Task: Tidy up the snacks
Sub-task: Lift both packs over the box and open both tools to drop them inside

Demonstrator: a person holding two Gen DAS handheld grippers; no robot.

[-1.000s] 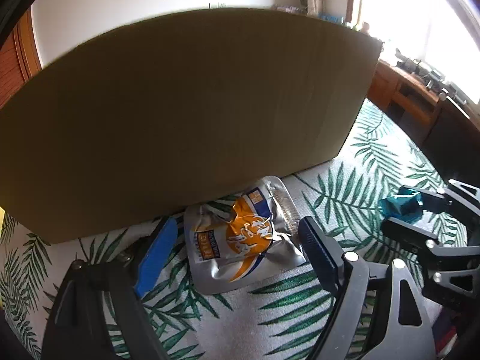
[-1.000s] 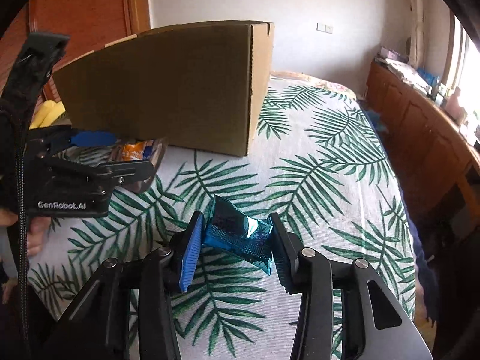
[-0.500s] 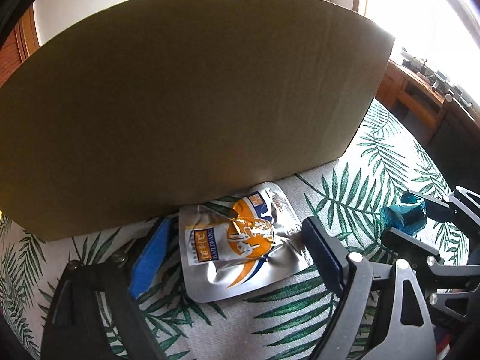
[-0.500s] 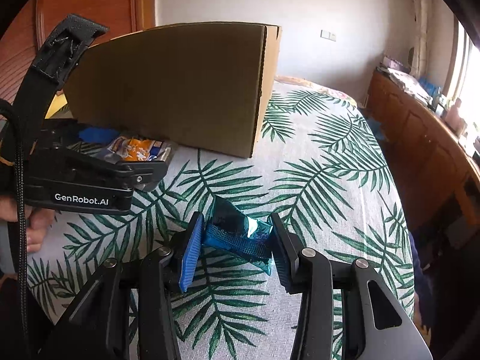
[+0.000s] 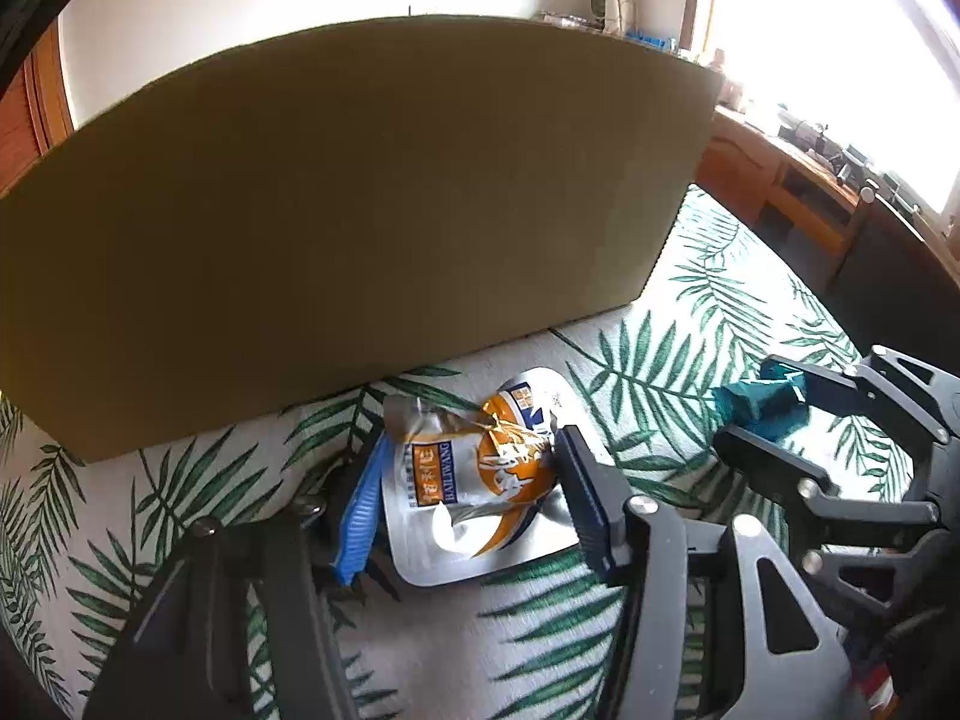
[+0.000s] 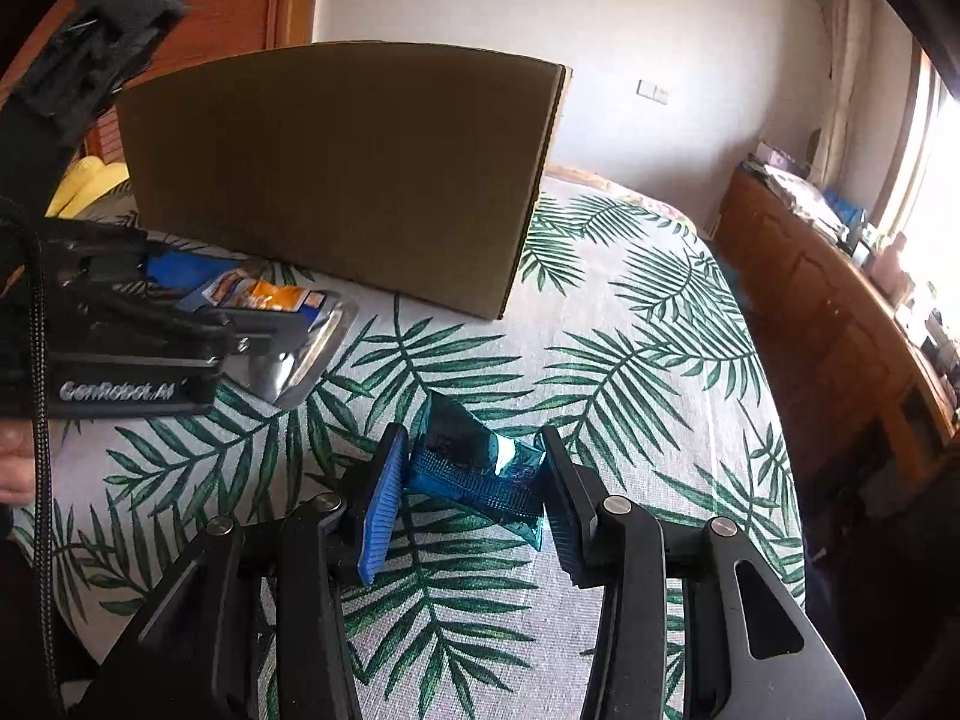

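Silver foil of the snack pouch [image 5: 474, 480] is seen clamped between the left gripper [image 5: 471, 495] pads, with the cardboard box [image 5: 360, 210] at twelve o'clock; it should be lifted clear of the wall before release. From the right wrist, the blue wrapper [image 6: 474, 468] is pinched by the right gripper [image 6: 468, 498], box at eleven o'clock.

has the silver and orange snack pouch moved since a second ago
Yes. The silver and orange pouch is now pinched in the left tongs and, in the right wrist view, raised off the leaf-print cloth, slightly away from the cardboard box.
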